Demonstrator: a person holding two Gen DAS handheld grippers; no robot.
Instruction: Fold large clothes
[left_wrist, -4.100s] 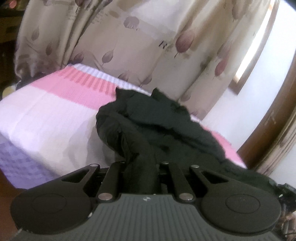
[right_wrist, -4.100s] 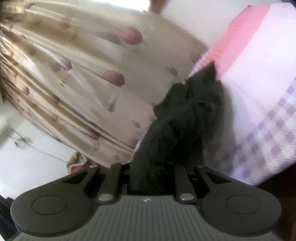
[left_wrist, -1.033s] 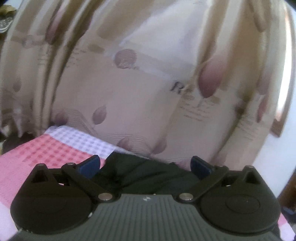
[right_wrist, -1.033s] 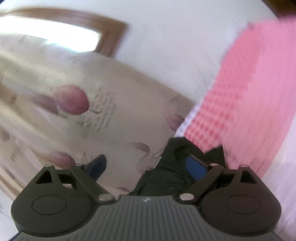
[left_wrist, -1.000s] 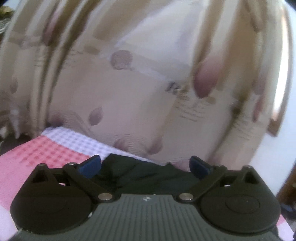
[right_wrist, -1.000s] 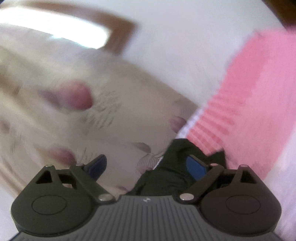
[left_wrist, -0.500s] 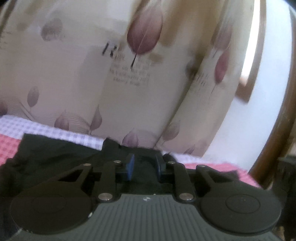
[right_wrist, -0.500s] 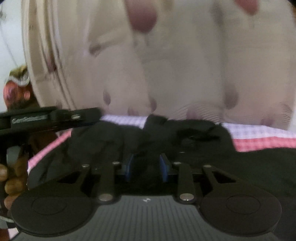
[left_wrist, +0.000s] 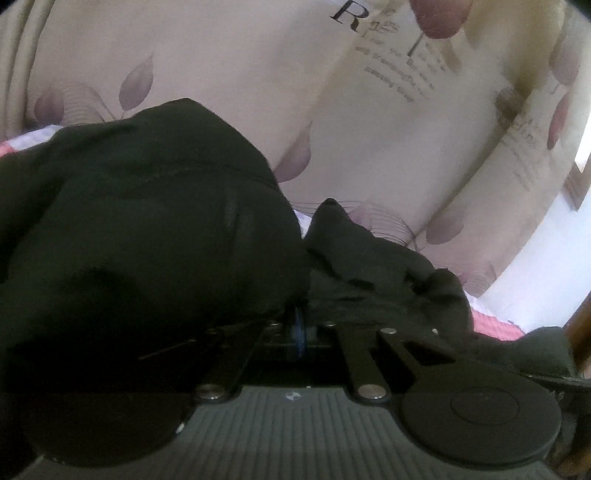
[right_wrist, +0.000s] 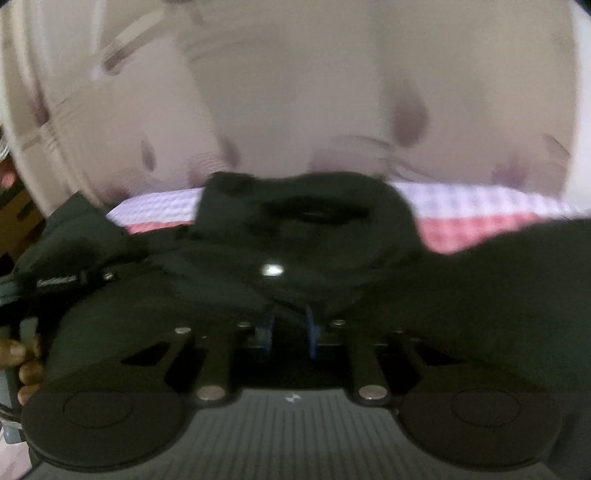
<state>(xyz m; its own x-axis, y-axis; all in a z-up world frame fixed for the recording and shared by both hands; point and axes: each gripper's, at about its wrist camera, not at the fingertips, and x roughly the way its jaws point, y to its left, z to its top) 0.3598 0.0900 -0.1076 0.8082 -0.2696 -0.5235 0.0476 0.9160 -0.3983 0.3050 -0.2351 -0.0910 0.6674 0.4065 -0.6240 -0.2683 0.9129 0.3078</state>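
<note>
There is one black garment (left_wrist: 147, 236), one bed (right_wrist: 480, 206) and one curtain (left_wrist: 258, 74). There are two grippers.

In the left wrist view the garment fills the side from 8 to 11 o'clock in a big lump, and more of it lies crumpled toward 3 o'clock. It lies on the bed, whose cover shows pink and pale purple checks. The left gripper (left_wrist: 300, 328) is at 6 o'clock. Its jaws are closing and are almost together, with black cloth bunched right at the blue pads (left_wrist: 297, 332).

In the right wrist view, which is blurry, the garment spreads across the middle, with a collar-like hump at 12 o'clock and one small white dot on it. The right gripper (right_wrist: 288, 332) is at 6 o'clock. Its jaws are closing too, and a fold of the black cloth sits between the two blue pads.

At 9 o'clock in that view a hand (right_wrist: 26, 365) holds the other gripper. That gripper has a small white label, too blurry to read.

The curtain is cream with purple leaves. It has dark writing with a big "R"; the smaller words are too small to read.
</note>
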